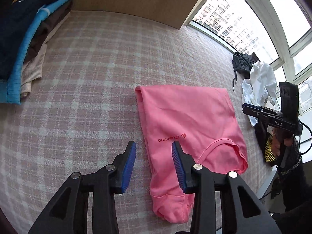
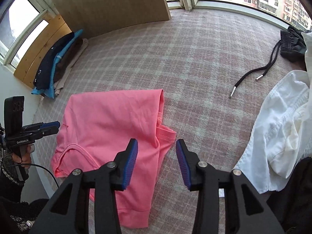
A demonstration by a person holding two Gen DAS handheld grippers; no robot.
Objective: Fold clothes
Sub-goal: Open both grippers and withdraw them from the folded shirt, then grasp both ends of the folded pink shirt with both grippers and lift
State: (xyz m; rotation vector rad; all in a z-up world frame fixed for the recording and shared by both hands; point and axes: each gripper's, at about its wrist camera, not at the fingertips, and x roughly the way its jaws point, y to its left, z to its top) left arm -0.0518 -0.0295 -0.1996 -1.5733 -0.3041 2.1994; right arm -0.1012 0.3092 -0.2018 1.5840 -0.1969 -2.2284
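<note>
Left wrist view: the left claw [image 1: 154,152] is seen released above a pink shirt [image 1: 187,120], partly folded on a checked blanket [image 1: 87,74]; nothing is gripped. A folded stack [image 1: 21,39] lies far left, an unfolded heap [image 1: 259,78] right, beside the right claw [image 1: 248,107]. Right wrist view: the right claw [image 2: 157,152] is seen released over the shirt's [image 2: 109,120] sleeve edge, gripping nothing. The loose sleeve could be dragged, spoiling the fold. A black drawstring [image 2: 251,76] and white garment [image 2: 278,128] crowd the right side.
</note>
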